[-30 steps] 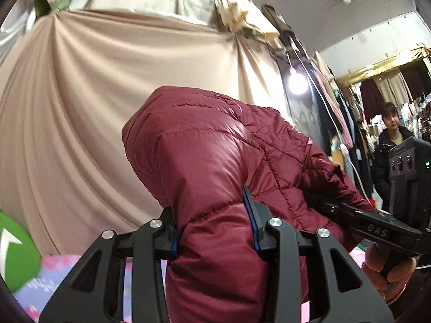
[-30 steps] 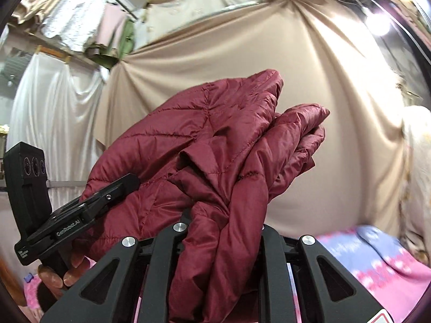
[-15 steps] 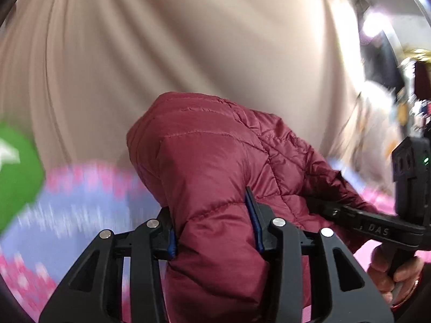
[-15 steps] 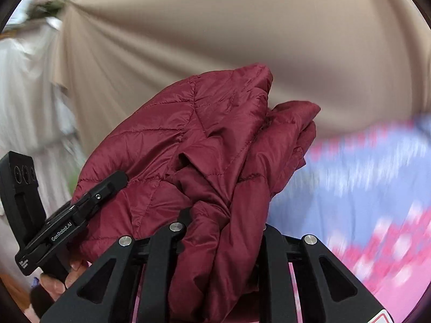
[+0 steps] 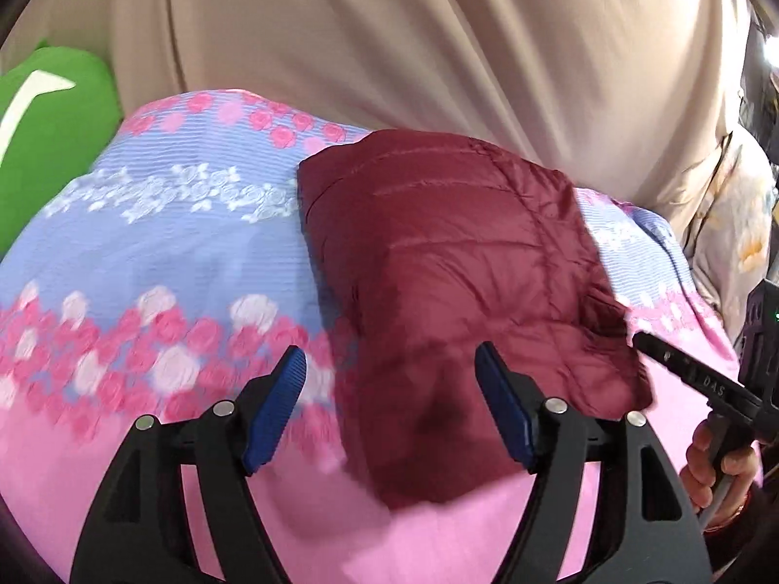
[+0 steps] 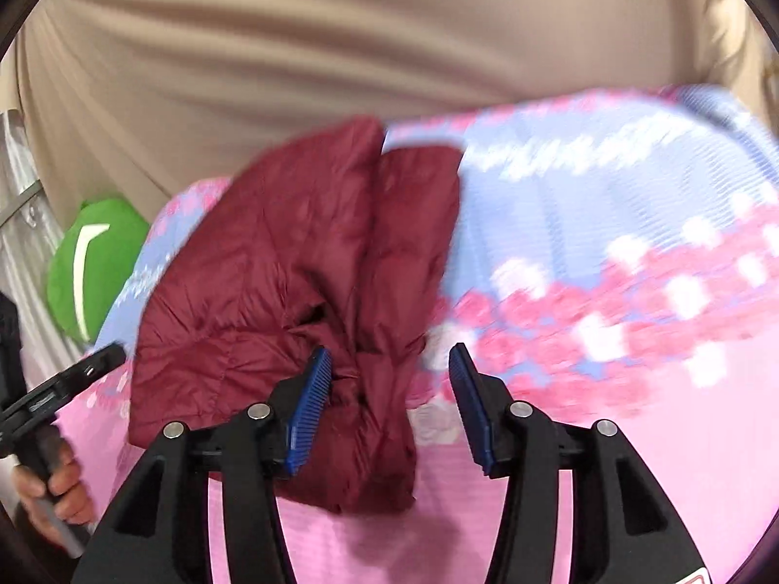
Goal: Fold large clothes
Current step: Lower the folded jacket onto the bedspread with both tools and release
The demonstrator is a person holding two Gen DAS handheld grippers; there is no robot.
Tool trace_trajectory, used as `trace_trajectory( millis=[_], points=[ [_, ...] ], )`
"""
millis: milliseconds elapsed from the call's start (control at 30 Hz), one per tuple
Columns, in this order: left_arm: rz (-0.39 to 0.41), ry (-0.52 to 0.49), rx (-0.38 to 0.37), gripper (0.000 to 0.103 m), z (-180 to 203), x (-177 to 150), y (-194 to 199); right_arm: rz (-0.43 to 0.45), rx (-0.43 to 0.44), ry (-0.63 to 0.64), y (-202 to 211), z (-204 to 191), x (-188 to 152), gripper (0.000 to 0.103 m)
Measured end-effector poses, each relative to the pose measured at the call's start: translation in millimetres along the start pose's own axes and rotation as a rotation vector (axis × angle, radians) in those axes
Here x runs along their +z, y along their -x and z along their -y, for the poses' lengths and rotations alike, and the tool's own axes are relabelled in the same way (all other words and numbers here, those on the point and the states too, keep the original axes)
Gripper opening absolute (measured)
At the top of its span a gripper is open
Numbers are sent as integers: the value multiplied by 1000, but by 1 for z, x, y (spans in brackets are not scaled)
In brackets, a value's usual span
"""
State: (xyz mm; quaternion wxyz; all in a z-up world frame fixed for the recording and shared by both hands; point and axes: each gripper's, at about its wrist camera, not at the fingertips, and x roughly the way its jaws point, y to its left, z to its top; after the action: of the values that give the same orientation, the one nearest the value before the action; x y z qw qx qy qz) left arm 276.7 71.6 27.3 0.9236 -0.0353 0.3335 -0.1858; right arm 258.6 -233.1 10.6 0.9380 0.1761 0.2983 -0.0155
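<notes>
A folded maroon quilted jacket lies on the pink and blue floral bedspread. My left gripper is open, its blue pads either side of the jacket's near edge, holding nothing. In the right wrist view the jacket lies bunched at centre left. My right gripper is open above the jacket's near right edge, with its left pad against the fabric. The right gripper's body shows at the right of the left wrist view. The left gripper's body shows at the left of the right wrist view.
A beige curtain hangs behind the bed. A green cushion sits at the bed's far left and also shows in the right wrist view. A pale floral cloth hangs at the right. Both views are motion-blurred.
Both grippers held the jacket up in the air, then swung down to the bed. Both have opened and the jacket now lies on the bedspread.
</notes>
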Motion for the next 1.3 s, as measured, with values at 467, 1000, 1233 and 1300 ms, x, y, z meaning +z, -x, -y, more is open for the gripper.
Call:
trace_trajectory(
  millis=[467,1000,1233,1300],
  points=[
    [-106,-112,148,59,50,-47,-39,-172,-60,-18,-56,11,-30,0],
    [38,14,169,68,31,-7,-5,-32,-36,224,-36,-64,17,1],
    [-121,32,99,73,26,-18,-65,-116,-146,103,-90,-6,-5,0],
    [-125,28,109,73,28,-18,-70,-128,-142,84,-89,-2,-4,0]
  ],
)
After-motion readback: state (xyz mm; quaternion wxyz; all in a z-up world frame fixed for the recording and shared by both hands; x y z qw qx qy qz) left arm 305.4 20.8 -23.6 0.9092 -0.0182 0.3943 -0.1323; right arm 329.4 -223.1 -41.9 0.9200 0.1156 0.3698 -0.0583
